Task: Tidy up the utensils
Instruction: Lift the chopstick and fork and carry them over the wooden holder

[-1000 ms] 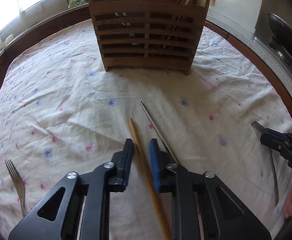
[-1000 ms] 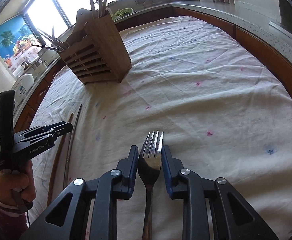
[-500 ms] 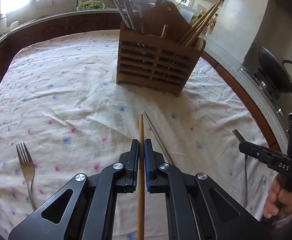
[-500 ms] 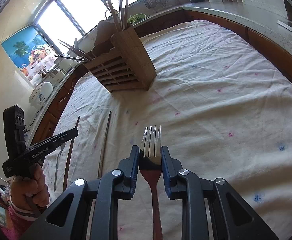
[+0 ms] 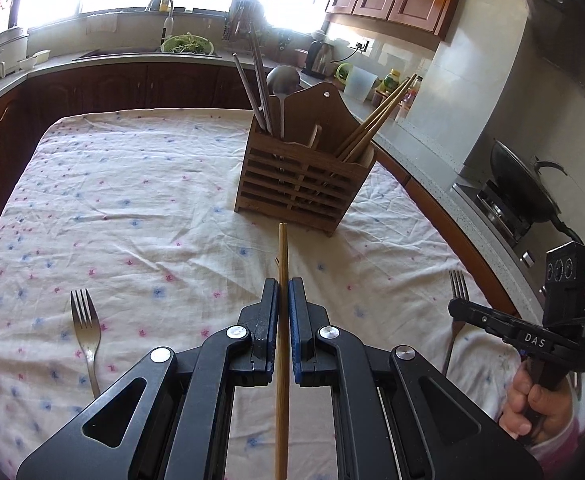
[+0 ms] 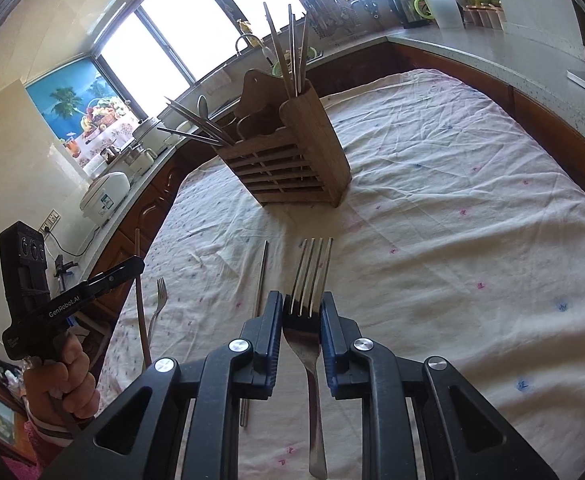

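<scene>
We held a chopstick point(image 5: 281, 264) in the left gripper point(image 5: 283, 294), jaws clamped, and a fork point(image 6: 311, 276) in the right gripper point(image 6: 302, 308), jaws clamped. The holder point(image 5: 300, 184) stood at twelve o'clock on the worktop point(image 5: 132, 208); each piece should be tipped upright over its own slot before release.

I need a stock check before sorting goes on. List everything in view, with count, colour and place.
wooden holder: one, brown, far end of the tablecloth, holding metal utensils and wooden chopsticks
tablecloth: one, white with pink and blue specks, covers the table
wooden chopstick: one, tan, clamped in the left gripper
held fork: one, silver, clamped in the right gripper
loose fork: one, silver, lying on the cloth at the left
metal chopstick: one, silver, lying on the cloth
wok: one, black, on the stove
left gripper: black, jaws shut
right gripper: black, jaws shut
</scene>
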Demonstrator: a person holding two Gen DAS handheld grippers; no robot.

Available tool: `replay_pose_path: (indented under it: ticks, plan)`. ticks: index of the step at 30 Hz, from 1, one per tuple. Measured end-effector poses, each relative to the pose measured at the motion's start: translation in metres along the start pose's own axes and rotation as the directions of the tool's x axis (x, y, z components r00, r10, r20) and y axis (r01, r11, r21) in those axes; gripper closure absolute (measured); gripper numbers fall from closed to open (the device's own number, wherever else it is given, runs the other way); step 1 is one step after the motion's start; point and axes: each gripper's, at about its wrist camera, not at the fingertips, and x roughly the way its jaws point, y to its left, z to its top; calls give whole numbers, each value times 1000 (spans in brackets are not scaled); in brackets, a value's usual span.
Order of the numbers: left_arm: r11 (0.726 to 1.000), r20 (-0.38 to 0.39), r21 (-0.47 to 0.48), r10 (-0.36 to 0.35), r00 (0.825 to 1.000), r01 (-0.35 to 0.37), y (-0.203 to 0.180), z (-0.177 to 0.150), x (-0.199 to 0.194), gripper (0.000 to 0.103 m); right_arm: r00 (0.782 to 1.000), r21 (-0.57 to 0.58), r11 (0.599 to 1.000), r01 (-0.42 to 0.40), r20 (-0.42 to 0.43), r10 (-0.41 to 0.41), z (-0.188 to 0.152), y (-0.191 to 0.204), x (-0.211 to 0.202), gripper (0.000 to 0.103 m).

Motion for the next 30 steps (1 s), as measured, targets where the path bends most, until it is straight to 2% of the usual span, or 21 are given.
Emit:
replay_pose_path:
  ticks: [10, 19, 30]
  plan:
    - [1000, 76, -2, -17, 997, 18, -3, 7, -29, 98, 998, -14, 999, -49, 26, 50, 6, 16, -9, 100]
    - [1000, 159, -11, -16, 987, 18, 0, 25, -49, 98, 990, -47, 996, -76, 113, 81, 35, 32, -20, 100]
    - [999, 263, 14, -38, 964, 36, -9, 69, -56, 98, 963, -77, 992, -95, 244, 111, 83, 41, -14, 100]
